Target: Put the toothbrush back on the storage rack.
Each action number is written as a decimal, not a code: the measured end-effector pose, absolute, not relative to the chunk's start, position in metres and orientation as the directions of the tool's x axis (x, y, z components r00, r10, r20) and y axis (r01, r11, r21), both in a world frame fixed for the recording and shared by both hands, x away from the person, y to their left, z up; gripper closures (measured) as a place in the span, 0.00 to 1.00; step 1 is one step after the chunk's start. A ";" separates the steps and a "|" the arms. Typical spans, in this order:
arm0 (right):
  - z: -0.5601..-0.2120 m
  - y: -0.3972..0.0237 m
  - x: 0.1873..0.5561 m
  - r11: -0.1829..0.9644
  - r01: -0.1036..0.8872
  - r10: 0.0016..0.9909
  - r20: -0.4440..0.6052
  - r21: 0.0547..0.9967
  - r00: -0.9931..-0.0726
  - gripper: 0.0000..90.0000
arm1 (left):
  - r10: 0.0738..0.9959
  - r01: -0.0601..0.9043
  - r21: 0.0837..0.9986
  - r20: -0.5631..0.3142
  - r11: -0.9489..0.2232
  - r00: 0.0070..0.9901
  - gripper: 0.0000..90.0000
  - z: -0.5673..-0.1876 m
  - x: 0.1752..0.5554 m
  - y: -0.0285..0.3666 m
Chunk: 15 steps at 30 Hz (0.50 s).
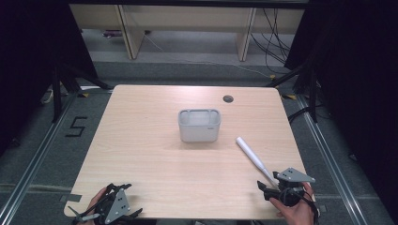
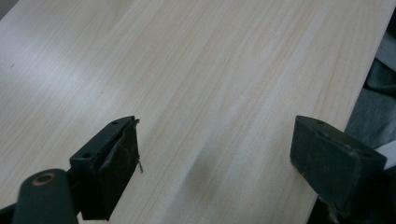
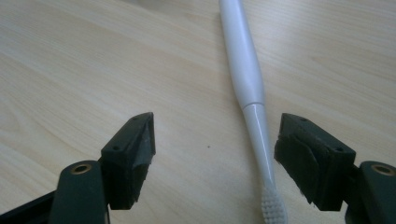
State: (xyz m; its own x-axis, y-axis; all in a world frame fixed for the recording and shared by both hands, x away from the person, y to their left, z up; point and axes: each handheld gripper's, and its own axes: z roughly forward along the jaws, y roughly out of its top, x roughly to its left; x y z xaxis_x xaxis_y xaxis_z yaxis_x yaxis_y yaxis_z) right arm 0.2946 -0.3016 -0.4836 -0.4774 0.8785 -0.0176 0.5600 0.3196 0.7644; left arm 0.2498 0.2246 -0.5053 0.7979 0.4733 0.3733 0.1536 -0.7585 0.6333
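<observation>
Approaching slim white electric toothbrush [image 3: 246, 70] on pale wooden tabletop [image 1: 155, 159]; my right hand-held gripper [image 3: 215, 154] gaped wide, holding nothing, neck between jaws. Next, I judged: close, lift toward grey plastic holder [image 1: 199, 125].

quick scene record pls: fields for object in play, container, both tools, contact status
object: white electric toothbrush, lying flat on the table, brush head toward the person
container: grey tub, mid-table, upright, apart from the toothbrush
right tool: open, jaws either side of the brush neck, pads not touching it
left tool: open, over bare tabletop at the near left corner
contact: none yet
</observation>
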 end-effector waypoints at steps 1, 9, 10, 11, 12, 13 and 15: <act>-0.483 -0.300 0.295 0.311 0.570 0.880 -0.003 0.760 -0.476 0.32 | 0.475 0.153 0.635 0.374 -0.757 0.796 0.17 -0.506 0.250 0.224; -0.472 -0.298 0.306 0.296 0.574 0.885 0.008 0.764 -0.466 0.41 | 0.481 0.152 0.639 0.378 -0.754 0.791 0.17 -0.507 0.250 0.224; -0.470 -0.298 0.308 0.297 0.577 0.886 0.005 0.761 -0.463 0.42 | 0.481 0.153 0.639 0.377 -0.754 0.792 0.17 -0.507 0.250 0.224; -0.469 -0.297 0.310 0.302 0.583 0.887 0.001 0.754 -0.462 0.42 | 0.480 0.154 0.639 0.376 -0.754 0.792 0.17 -0.507 0.250 0.223; -0.468 -0.298 0.312 0.316 0.567 0.887 -0.025 0.761 -0.460 0.42 | 0.480 0.154 0.639 0.377 -0.754 0.792 0.17 -0.507 0.250 0.223; -0.468 -0.296 0.313 0.279 0.593 0.899 0.012 0.755 -0.438 0.42 | 0.481 0.154 0.639 0.376 -0.754 0.792 0.17 -0.507 0.250 0.223; -0.466 -0.298 0.320 0.283 0.592 0.898 0.007 0.755 -0.439 0.43 | 0.481 0.154 0.639 0.376 -0.754 0.792 0.17 -0.507 0.250 0.223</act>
